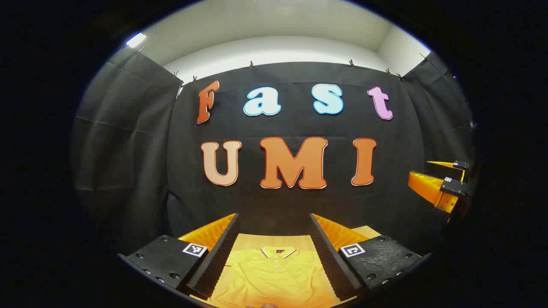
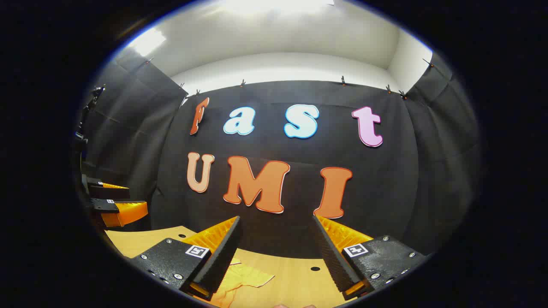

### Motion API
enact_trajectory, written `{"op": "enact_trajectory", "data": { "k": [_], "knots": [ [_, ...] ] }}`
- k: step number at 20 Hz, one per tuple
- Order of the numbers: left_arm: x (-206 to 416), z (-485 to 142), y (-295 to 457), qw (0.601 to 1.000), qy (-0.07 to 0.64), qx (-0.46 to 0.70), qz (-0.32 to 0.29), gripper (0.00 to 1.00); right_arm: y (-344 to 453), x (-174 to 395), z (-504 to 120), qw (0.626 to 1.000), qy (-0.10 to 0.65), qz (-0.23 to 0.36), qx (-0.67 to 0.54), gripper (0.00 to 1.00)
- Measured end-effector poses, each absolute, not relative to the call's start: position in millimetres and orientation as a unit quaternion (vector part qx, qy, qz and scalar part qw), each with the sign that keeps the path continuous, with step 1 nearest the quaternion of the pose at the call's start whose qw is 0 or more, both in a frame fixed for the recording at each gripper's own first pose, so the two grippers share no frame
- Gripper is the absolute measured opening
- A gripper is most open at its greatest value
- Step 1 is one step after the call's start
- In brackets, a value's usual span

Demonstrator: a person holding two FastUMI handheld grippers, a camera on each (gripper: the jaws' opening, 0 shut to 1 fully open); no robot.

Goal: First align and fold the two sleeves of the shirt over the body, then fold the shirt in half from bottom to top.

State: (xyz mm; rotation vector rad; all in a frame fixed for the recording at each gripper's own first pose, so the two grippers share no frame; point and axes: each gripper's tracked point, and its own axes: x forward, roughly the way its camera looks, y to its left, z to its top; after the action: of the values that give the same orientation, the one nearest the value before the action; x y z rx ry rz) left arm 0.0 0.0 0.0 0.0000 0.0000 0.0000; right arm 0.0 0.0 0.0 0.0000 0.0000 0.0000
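Shirt [image 1: 274,276] flat on table [image 2: 295,267], collar toward wall. Left gripper [image 1: 274,222] spread, above the shirt body, apart. Right gripper [image 2: 276,222] spread; a sleeve [image 2: 244,278] lies below its left finger.

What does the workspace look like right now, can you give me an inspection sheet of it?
Surface: wooden table, with a small dark hole in it.
Job's things: yellow polo shirt lying flat, collar toward the wall; one sleeve spread out, not yet folded.
Clutter: nothing seen.
Grippers: left hand-held gripper open, above the shirt, holding nothing; right hand-held gripper open, above the table by the sleeve, holding nothing.
Cables: nothing seen.
Surroundings: black cloth wall clipped along its top, white wall above, ceiling light.
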Motion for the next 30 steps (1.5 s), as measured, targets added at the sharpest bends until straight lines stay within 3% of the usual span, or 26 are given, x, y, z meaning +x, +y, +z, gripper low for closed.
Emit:
{"op": "enact_trajectory", "data": {
  "k": [10,12,13,14,19,25,30],
  "knots": [
    [8,-17,47,1.0,-0.016,0.005,0.006,0.98,94,0,-48,0.996,0.067,0.057,0.022,0.98],
    [15,-21,44,0.999,-0.02,0.025,0.007,0.96,97,7,-56,0.995,0.07,0.065,0.024,0.94],
    [19,-22,42,0.999,-0.022,0.03,0.002,0.96,97,14,-62,0.995,0.071,0.066,0.023,0.98],
    [22,-27,40,0.999,-0.021,0.028,-0.001,0.98,98,21,-67,0.994,0.075,0.07,0.023,0.94],
    [37,-43,53,0.999,-0.023,0.029,0.031,0.98,85,56,-106,0.991,0.107,0.071,0.032,0.98],
    [34,-79,65,0.997,-0.001,0.028,0.076,0.96,60,94,-201,0.976,0.204,0.065,0.033,0.99],
    [24,-93,73,0.991,0.02,0.051,0.121,0.98,36,122,-305,0.938,0.339,0.043,0.053,0.99]
  ]
}}
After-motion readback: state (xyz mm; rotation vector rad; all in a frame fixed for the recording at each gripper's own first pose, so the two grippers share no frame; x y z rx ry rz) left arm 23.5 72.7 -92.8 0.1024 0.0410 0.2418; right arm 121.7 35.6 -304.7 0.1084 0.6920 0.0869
